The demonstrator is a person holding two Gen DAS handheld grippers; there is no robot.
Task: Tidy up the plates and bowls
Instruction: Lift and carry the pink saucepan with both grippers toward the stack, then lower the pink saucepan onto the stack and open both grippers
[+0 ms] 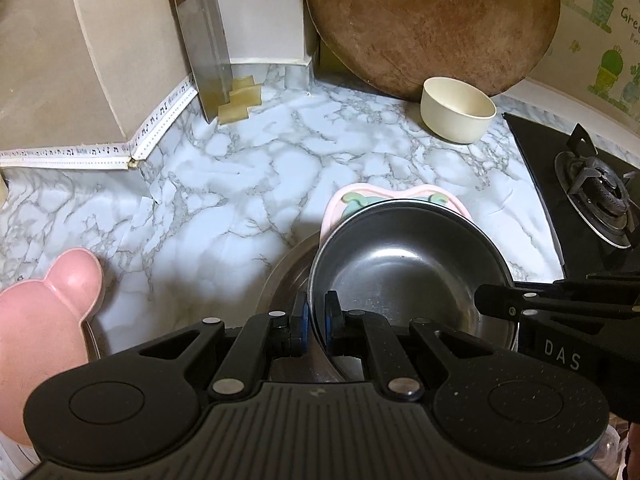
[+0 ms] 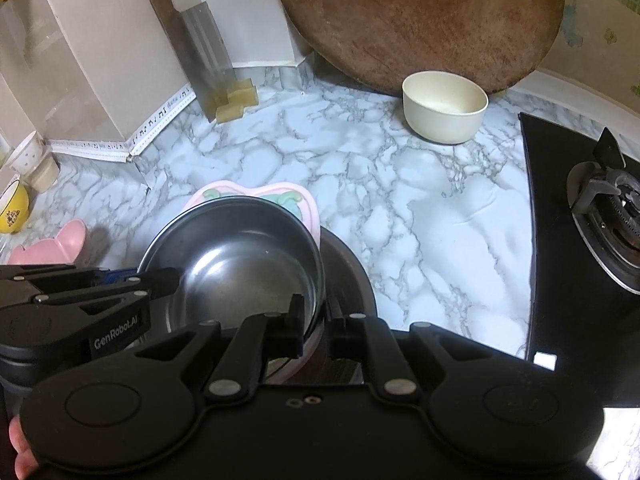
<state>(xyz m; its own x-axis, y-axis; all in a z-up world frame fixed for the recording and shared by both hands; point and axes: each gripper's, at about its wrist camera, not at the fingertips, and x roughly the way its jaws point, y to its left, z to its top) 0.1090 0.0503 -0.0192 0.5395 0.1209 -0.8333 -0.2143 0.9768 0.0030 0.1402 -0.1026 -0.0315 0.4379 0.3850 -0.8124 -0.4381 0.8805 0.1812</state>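
A steel bowl (image 1: 400,276) (image 2: 240,256) rests on a pink plate with a green pattern (image 1: 384,198) (image 2: 304,204), over a larger dark steel basin (image 1: 284,280) (image 2: 348,276). My left gripper (image 1: 316,312) is shut on the bowl's left rim; it shows at the left of the right wrist view (image 2: 160,280). My right gripper (image 2: 314,316) is shut on the right rim of the bowl and pink plate; it shows at the right of the left wrist view (image 1: 492,300). A pink bear-shaped dish (image 1: 44,320) (image 2: 52,246) lies at the left. A cream bowl (image 1: 456,110) (image 2: 444,106) stands at the back.
A round wooden board (image 1: 432,24) (image 2: 416,16) leans on the back wall. A cleaver (image 1: 204,56) (image 2: 204,52) stands against the corner. A black gas hob (image 1: 592,196) (image 2: 592,216) fills the right. A yellow bowl (image 2: 12,208) and small cups (image 2: 32,160) sit far left.
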